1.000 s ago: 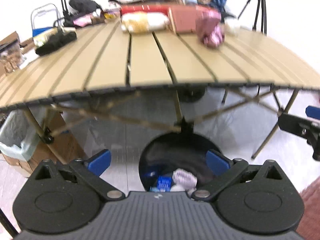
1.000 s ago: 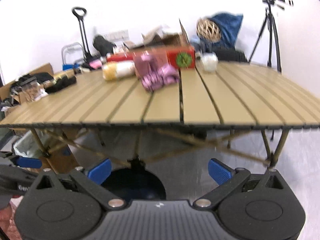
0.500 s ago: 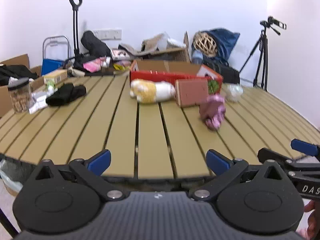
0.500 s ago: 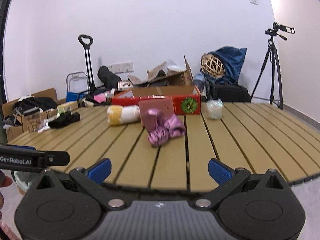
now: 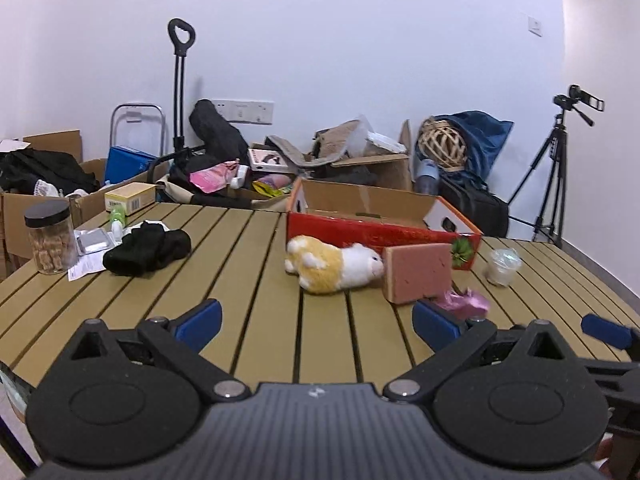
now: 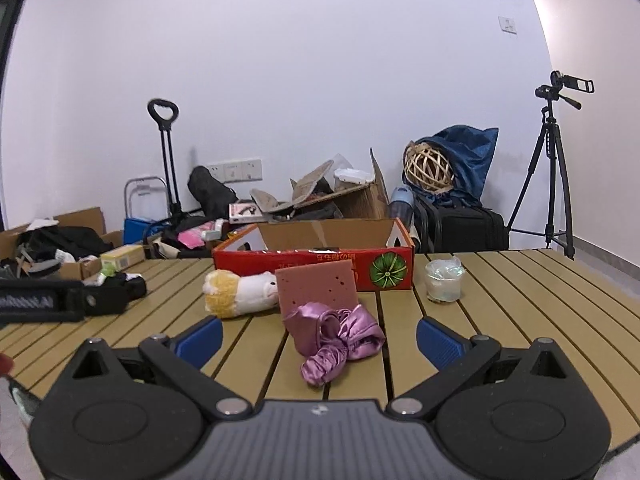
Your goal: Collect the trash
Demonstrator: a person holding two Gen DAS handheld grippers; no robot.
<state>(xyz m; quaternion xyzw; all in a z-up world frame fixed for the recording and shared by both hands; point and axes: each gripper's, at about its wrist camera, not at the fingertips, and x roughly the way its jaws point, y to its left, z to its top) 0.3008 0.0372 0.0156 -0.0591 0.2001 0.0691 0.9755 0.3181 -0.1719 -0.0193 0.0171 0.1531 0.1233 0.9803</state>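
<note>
Both grippers are open and empty above the near edge of the slatted table (image 5: 248, 280). My right gripper (image 6: 318, 338) faces a crumpled purple satin cloth (image 6: 336, 338) lying between its fingertips' line of sight; the cloth also shows in the left wrist view (image 5: 464, 304). A clear crumpled plastic cup (image 6: 442, 280) stands to the right, and shows in the left wrist view (image 5: 502, 266). My left gripper (image 5: 316, 322) points at a yellow-white plush toy (image 5: 332, 264) and a pink sponge block (image 5: 418, 272).
A red cardboard box (image 6: 316, 260) stands behind the sponge. Black cloth (image 5: 146, 248), a jar of biscuits (image 5: 50, 236), blister packs and papers lie at the table's left. Boxes, bags, a trolley and a tripod (image 6: 554, 168) stand behind the table.
Both grippers have risen from below the table's edge, where the left one looked into a dark bin on the floor, to above the tabletop and moved forward over it.
</note>
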